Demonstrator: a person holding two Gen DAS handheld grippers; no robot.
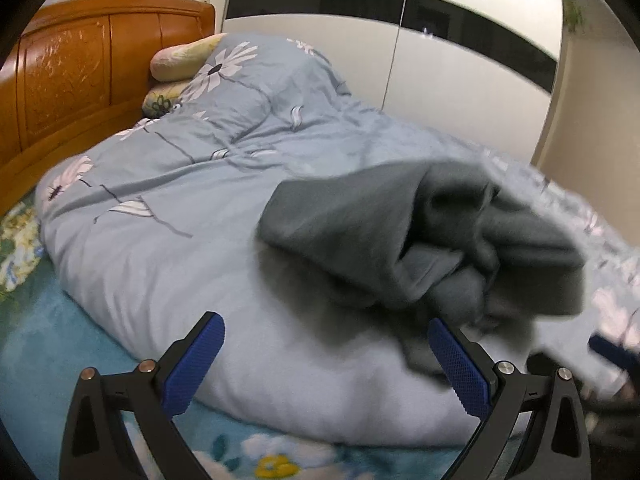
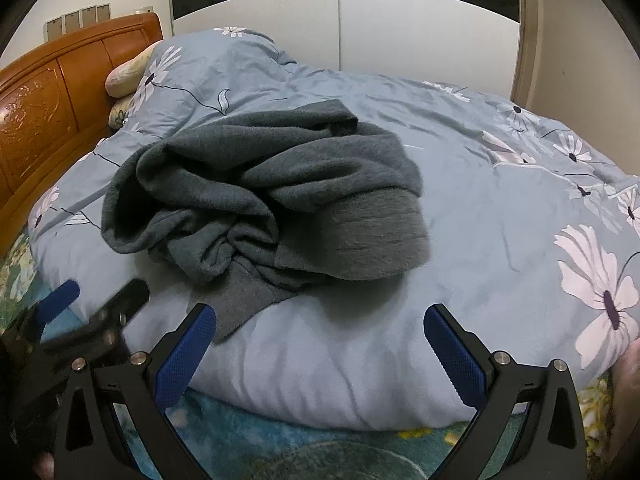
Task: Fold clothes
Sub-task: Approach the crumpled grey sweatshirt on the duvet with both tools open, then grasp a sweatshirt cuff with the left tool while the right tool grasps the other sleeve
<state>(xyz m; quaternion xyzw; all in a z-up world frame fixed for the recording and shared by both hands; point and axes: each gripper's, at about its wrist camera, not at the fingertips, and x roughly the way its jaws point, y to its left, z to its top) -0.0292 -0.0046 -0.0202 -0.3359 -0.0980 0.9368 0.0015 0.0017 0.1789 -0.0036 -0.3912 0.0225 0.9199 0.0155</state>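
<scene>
A crumpled grey sweater [image 2: 256,196] lies in a heap on a pale blue flowered quilt [image 2: 500,200], near the quilt's front edge, with a wooden headboard [image 2: 44,112] at the far left and white wardrobe doors [image 2: 420,32] behind. Both grippers hover short of the garment, jaws spread wide and holding nothing. From the right gripper [image 2: 320,344] the sweater sits straight ahead and a little to the left, its ribbed hem [image 2: 372,236] turned toward the camera and a ribbed cuff [image 2: 244,304] trailing down to just beside the left fingertip. From the left gripper [image 1: 326,356] the same sweater [image 1: 420,236] lies ahead and off to the right, close to that gripper's right fingertip; this view is blurred on that side, so the fabric's folds are hard to read there. In the right wrist view the left gripper [image 2: 100,300] shows at the lower left, also blurred, beside the sweater's left flank. The heap appears to run roughly from upper left to lower right across the quilt, though bunching hides the sleeves' true lines. On these pictures the right gripper looks the nearer to the hem and cuff, the likeliest first handholds; folding looks not yet begun, since the garment would need spreading flat first.
</scene>
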